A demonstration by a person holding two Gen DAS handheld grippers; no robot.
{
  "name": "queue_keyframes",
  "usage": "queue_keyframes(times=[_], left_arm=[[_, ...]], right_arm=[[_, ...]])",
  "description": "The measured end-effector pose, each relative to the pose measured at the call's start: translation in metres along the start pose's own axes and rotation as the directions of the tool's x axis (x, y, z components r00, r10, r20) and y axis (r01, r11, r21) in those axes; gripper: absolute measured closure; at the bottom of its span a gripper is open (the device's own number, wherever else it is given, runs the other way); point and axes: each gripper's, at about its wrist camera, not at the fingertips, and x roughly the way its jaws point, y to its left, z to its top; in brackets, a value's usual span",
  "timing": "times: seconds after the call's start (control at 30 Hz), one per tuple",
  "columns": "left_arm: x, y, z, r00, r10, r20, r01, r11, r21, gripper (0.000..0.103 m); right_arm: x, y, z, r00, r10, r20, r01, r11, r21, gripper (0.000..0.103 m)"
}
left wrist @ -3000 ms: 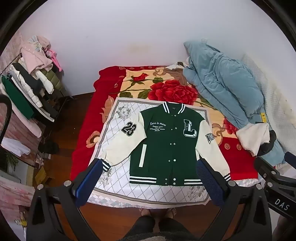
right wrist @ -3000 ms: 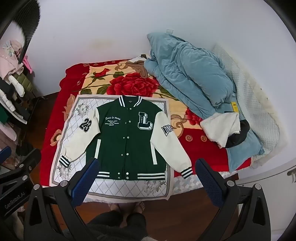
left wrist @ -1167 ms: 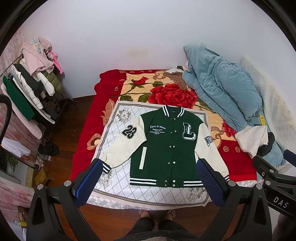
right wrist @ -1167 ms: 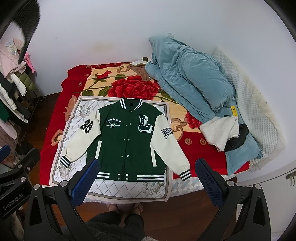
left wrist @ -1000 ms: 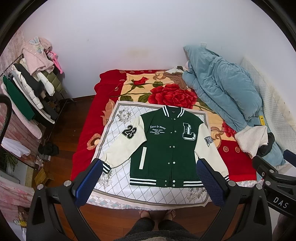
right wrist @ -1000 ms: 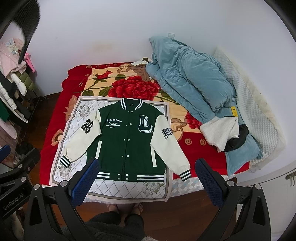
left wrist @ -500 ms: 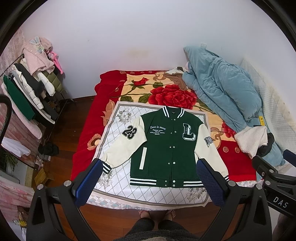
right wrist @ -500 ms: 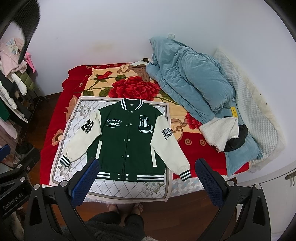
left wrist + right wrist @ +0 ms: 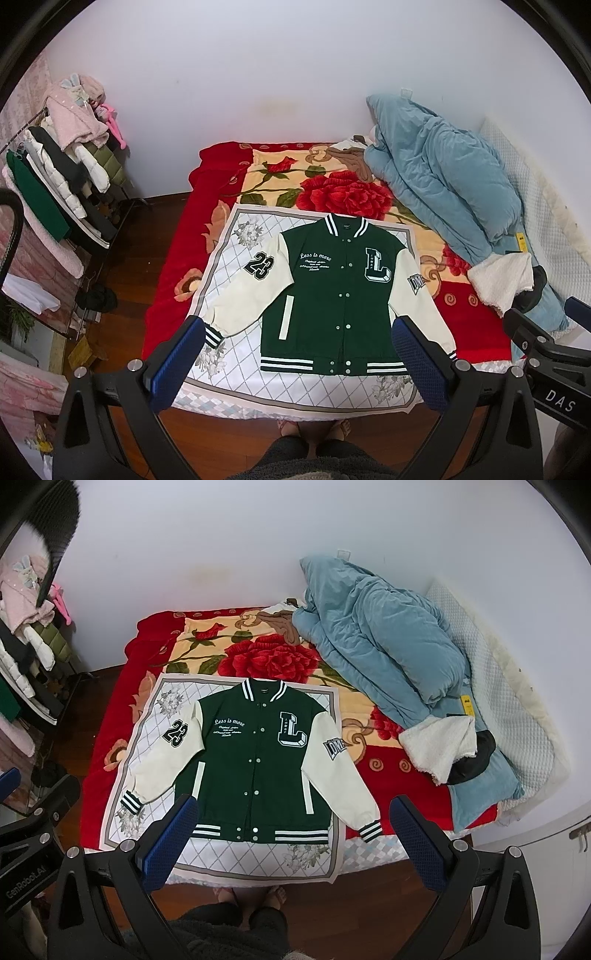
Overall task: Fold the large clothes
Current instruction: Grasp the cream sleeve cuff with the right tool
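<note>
Jacket [image 9: 332, 295]: matt green cloth, smooth cream sleeves, ahead of the tool. Blanket [image 9: 343, 195]: plush pile. Quilt [image 9: 388, 657]: soft blue cloth. Floor [image 9: 388, 893]: glossy wood. Tool pads [image 9: 177, 365]: textured blue.

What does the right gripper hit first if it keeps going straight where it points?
Most likely the varsity jacket, near its green front panel: the open right gripper frames it from well above, with nothing in between. Depth is unclear in the fisheye view, so the exact contact spot is a guess.
</note>
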Motion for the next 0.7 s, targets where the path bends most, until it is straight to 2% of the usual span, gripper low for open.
queue_keyframes(times=[0.3, 0.43, 0.57, 0.63, 0.67, 0.7], left_arm=[[0.006, -0.003, 0.02, 1.0, -0.008, 0.002, 0.008, 1.0, 0.013, 0.0], [0.042, -0.003, 0.025, 0.999, 0.009, 0.039, -0.01, 0.999, 0.037, 0.0], [0.102, -0.007, 0.03, 0.997, 0.06, 0.042, -0.062, 0.997, 0.038, 0.0], [0.134, -0.015, 0.034, 0.996, 0.087, 0.028, -0.088, 0.995, 0.043, 0.0], [0.155, -0.022, 0.036, 0.994, 0.104, 0.024, -0.105, 0.993, 0.049, 0.0], [0.17, -0.025, 0.035, 0.992, 0.123, 0.022, -0.124, 0.991, 0.056, 0.0]], right_arm=[[0.0, 0.003, 0.008, 1.0, -0.003, -0.017, 0.003, 0.999, 0.034, 0.0], [0.024, -0.004, 0.011, 1.0, -0.009, -0.015, 0.01, 0.996, 0.092, 0.0], [0.085, -0.04, 0.0, 1.0, 0.012, -0.029, -0.005, 0.972, 0.234, 0.0], [0.13, -0.07, -0.01, 0.997, -0.005, -0.081, 0.032, 0.941, 0.337, 0.0], [0.148, -0.083, -0.014, 0.995, -0.003, -0.095, 0.039, 0.925, 0.377, 0.002], [0.175, -0.103, -0.022, 0.993, -0.002, -0.117, 0.052, 0.902, 0.429, 0.01]])
